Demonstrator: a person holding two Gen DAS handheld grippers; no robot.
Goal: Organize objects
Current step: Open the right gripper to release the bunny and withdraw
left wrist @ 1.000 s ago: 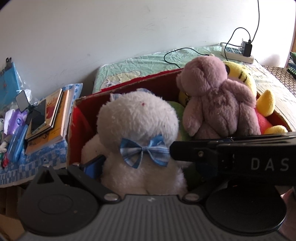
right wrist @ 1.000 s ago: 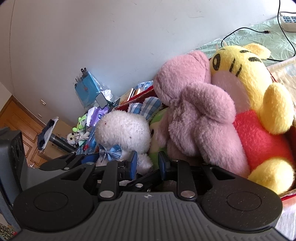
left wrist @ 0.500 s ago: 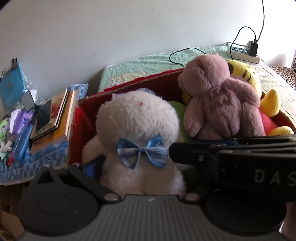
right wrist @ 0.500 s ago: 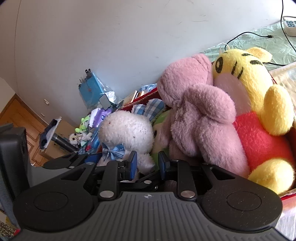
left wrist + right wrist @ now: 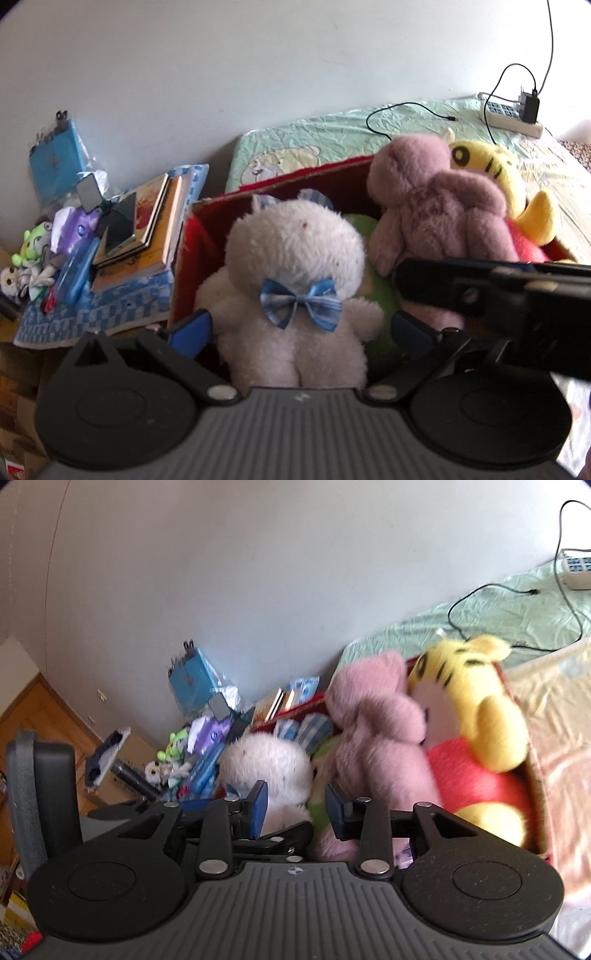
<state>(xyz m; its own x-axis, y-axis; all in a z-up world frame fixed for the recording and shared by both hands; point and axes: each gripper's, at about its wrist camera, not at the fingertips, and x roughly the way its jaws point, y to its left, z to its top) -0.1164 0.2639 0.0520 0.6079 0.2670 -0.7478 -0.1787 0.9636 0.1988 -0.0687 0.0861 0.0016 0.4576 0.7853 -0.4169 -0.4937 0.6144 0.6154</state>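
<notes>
A: Which container is shown, and what fills it?
B: A red cardboard box (image 5: 192, 258) on the bed (image 5: 332, 129). It holds a white plush (image 5: 295, 273) with a blue plaid bow (image 5: 300, 303), a pink plush (image 5: 436, 206) at its 3 o'clock, a yellow-and-red plush (image 5: 517, 192) beyond that, and a green plush (image 5: 380, 291) wedged between white and pink.

A: The left hand-held gripper (image 5: 301, 328)?
B: Released. Its blue pads (image 5: 194, 326) stand wide apart on either side of the white plush's body; contact cannot be told.

A: The right hand-held gripper (image 5: 295, 805)?
B: Also released, pads apart, nothing between them. It points at the gap between white plush (image 5: 269, 771) and pink plush (image 5: 373, 734). In the left wrist view its black body crosses at 4 o'clock.

A: What differs from half a second ago?
B: The right gripper's pads, then close together, now stand wider, and its view sits farther back from the toys. The plush toys keep their places.

A: Outside the box?
B: At 9 o'clock, a blue checked cloth (image 5: 110, 302) carries stacked books (image 5: 147, 229) and small toys (image 5: 33, 254). At 1 o'clock, a power strip (image 5: 513, 118) with a black cable lies on the bed.
</notes>
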